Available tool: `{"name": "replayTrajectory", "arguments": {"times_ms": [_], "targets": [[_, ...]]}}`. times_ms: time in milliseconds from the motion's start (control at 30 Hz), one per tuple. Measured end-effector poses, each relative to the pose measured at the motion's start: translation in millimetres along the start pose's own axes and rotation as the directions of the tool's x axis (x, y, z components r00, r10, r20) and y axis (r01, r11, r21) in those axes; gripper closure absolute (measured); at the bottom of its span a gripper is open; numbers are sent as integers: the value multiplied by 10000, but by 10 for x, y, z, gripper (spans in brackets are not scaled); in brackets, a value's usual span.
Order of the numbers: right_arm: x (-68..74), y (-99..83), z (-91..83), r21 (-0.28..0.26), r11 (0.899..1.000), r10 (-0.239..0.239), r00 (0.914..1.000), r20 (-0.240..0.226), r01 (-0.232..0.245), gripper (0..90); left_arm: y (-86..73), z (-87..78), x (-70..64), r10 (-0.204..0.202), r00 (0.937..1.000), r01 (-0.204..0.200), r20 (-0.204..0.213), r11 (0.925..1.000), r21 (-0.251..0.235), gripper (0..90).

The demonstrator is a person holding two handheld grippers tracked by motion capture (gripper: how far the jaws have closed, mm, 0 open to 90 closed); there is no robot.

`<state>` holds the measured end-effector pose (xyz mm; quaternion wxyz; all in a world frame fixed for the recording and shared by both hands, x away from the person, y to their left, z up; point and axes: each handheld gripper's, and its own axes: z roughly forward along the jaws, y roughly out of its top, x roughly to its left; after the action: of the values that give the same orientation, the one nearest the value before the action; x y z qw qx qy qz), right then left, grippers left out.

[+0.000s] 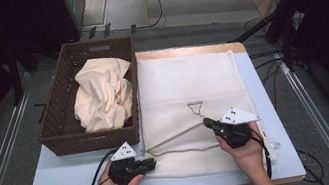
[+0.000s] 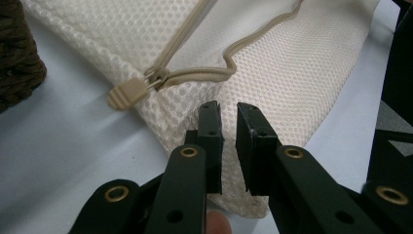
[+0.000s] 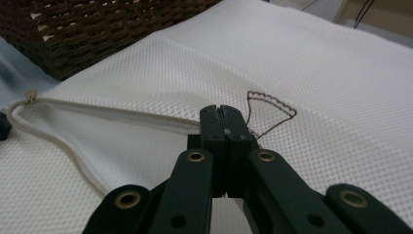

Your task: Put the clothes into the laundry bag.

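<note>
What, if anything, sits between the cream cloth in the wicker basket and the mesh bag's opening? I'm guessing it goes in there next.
Only the brown wicker basket's right wall separates the crumpled cream cloth from the white mesh laundry bag. The right tool holds the zipper opening's upper edge lifted; nothing else visible blocks it.

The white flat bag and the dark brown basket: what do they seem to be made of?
The white flat bag looks like synthetic mesh fabric: matte, with a fine grid of holes. The dark brown basket looks like woven wicker or rattan, showing interlaced strands; it may be an imitation.
</note>
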<state>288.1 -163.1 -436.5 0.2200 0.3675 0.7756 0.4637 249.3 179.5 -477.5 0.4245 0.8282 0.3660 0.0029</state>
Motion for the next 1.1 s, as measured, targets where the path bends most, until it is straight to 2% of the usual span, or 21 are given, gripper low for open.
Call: {"name": "replayTrajectory", "arguments": {"times_ms": [133, 233, 267, 300, 367, 400, 467, 533, 600, 667, 700, 767, 833, 933, 1000, 1100], "targets": [[1, -83, 91, 804, 9966, -162, 9995, -256, 183, 900, -1, 0, -1, 1, 10000, -1, -2, 10000, -5, 814], [-43, -141, 93, 1023, 9947, 175, 9982, -578, -115, 900, -1, -1, -2, 4, 10000, -4, 3, 10000, -8, 813], [-47, -145, 81, 1004, 9948, 215, 9980, -594, -155, 871, -1, -1, -2, 8, 10000, -8, 4, 10000, -7, 812], [-53, -142, 63, 925, 9956, 212, 9983, -538, -162, 811, -2, -1, -2, 11, 10000, -11, 18, 10000, -24, 810], [-57, -135, 9, 576, 9980, 289, 9991, -324, -270, 636, -3, -1, -2, 9, 10000, -9, 31, 10000, -27, 808], [-62, -136, -18, 381, 9986, 380, 9989, -293, -368, 555, -3, -1, -2, 13, 10000, -13, 36, 10000, -29, 806], [-84, -153, -48, 349, 9970, 704, 9968, -386, -691, 429, -3, -1, -1, 14, 10000, -14, 48, 10000, -35, 804], [-72, -196, -29, 756, 9943, 799, 9954, -527, -758, 348, -2, -3, 0, 12, 10000, -12, 47, 10000, -6, 803], [-26, -257, 61, 1544, 9870, 503, 9982, -342, -444, 281, -3, -1, 0, 15, 10000, -14, 62, 10000, -33, 802], [31, -311, 144, 2057, 9783, 212, 9995, 245, -258, 284, -2, -2, 0, 15, 10000, -15, 70, 10000, -24, 800], [45, -326, 189, 2216, 9745, 257, 9986, 469, -355, 289, -3, -1, 1, 17, 10000, -16, 77, 10000, -30, 799], [52, -338, 258, 2386, 9696, 279, 9934, 1116, -540, 318, -2, -1, -1, 36, 10000, -36, 72, 10000, -22, 797], [41, -329, 289, 2345, 9692, 411, 9885, 1455, -748, 383, -2, -1, -1, 30, 10000, -30, 62, 10000, -22, 797], [-9, -291, 265, 1974, 9751, 768, 9891, 1255, -1008, 551, -2, -1, -1, 23, 10000, -23, 47, 10000, -21, 800], [-43, -256, 220, 1579, 9788, 1189, 9896, 809, -1305, 651, -1, -2, -6, 54, 10000, -54, -6, 10000, 3, 805], [-38, -214, 149, 1004, 9863, 1259, 9907, 523, -1306, 748, -4, -8, -18, 123, 9999, -123, 5, 9999, -68, 795]]}}
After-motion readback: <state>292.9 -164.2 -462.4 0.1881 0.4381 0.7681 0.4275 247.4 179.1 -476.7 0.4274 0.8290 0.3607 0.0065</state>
